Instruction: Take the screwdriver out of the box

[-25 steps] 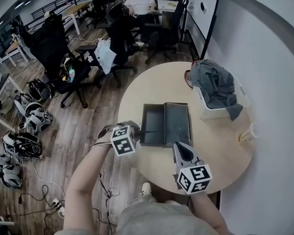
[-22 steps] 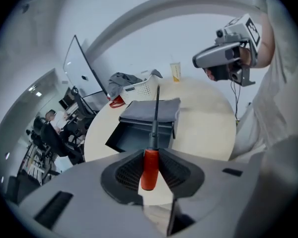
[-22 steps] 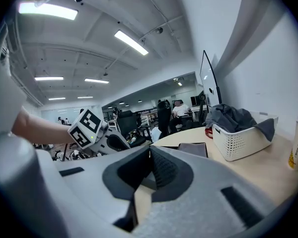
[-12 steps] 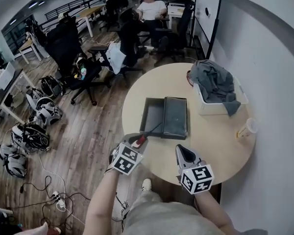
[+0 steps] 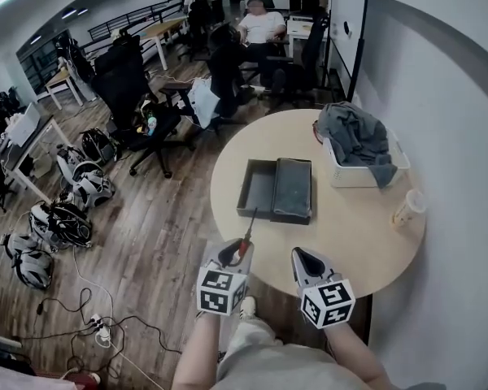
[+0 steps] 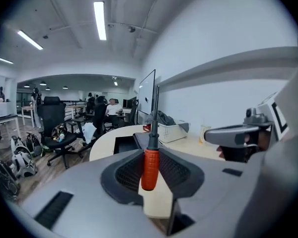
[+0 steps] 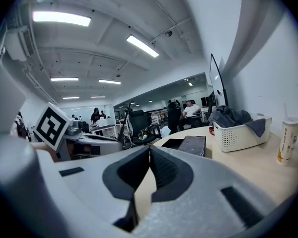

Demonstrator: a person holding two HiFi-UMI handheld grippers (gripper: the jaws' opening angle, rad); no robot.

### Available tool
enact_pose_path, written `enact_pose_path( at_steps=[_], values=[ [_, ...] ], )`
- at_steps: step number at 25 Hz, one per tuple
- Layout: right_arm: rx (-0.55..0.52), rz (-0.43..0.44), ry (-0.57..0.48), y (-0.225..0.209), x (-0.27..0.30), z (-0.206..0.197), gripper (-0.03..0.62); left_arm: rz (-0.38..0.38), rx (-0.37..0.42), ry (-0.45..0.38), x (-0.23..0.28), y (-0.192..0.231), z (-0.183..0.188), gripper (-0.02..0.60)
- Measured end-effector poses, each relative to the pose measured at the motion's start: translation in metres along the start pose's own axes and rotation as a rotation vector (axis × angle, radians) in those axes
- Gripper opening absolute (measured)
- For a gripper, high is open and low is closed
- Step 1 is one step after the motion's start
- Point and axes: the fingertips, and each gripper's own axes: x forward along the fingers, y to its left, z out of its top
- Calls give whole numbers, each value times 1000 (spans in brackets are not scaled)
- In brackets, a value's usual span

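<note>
A screwdriver (image 5: 245, 244) with a red handle and a thin dark shaft is clamped in my left gripper (image 5: 233, 254), which is shut on the handle. It hangs over the near rim of the round table (image 5: 354, 242), and its shaft points toward the open dark box (image 5: 276, 188). In the left gripper view the screwdriver (image 6: 149, 165) stands upright between the pads of the left gripper (image 6: 152, 153), with the box (image 6: 125, 144) beyond. My right gripper (image 5: 303, 256) is shut on nothing at the table's near edge. In its own view the right gripper (image 7: 150, 151) has its pads together.
A white basket (image 5: 354, 175) with a grey cloth stands at the table's far right, and a paper cup (image 5: 409, 209) near the right edge. Office chairs (image 5: 138, 96), helmets (image 5: 61, 218) and cables (image 5: 106, 327) fill the floor at left. A person (image 5: 260, 27) sits at the back.
My left gripper has drawn the screwdriver away from the box toward the table's near edge and rolled, so the shaft now points forward. The right gripper has also drawn back.
</note>
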Motion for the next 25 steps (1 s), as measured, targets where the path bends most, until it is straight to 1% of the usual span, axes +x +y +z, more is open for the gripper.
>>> enact_pose_path(
  at_steps=[4, 11, 14, 19, 25],
  values=[
    [-6, 20, -13, 16, -20, -6, 0, 40, -60, -49, -31, -14, -3, 84],
    [-12, 49, -19, 41, -45, -23, 0, 77, -101, -98, -76, -31, -18, 84],
    [-10, 56, -9, 45, -54, -32, 0, 88, -116, -104, -87, -37, -28, 84],
    [-18, 62, 1, 48, -66, -36, 0, 103, -147, -135, -101, -45, -27, 84],
    [-35, 47, -8, 45, -67, -31, 0, 111, -142, -147, -102, -50, -22, 84]
  ],
)
